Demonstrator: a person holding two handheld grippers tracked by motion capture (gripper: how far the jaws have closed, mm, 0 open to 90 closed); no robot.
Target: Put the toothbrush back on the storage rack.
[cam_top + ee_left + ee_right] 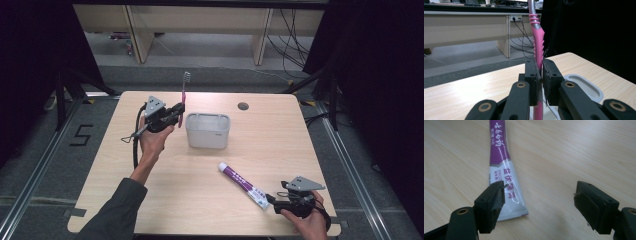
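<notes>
The right gripper (279, 201) is sitting near the worktop's (280, 135) front edge, jaws spread, one pad just beside the crimped end of the toothpaste tube (243, 184) lying flat on bare wood. Farther back, the white bin (208, 131) is standing mid-worktop. Just beside its left rim, the left gripper (176, 113) is pinching the pink toothbrush (183, 95) upright, bristles up, above the worktop.

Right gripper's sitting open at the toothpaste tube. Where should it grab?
Grip the tube by its flat crimped tail end, the end nearest the right gripper, coming low along the table. The tail lies thin and flat, so the open jaws probably need shifting to straddle it.
</notes>
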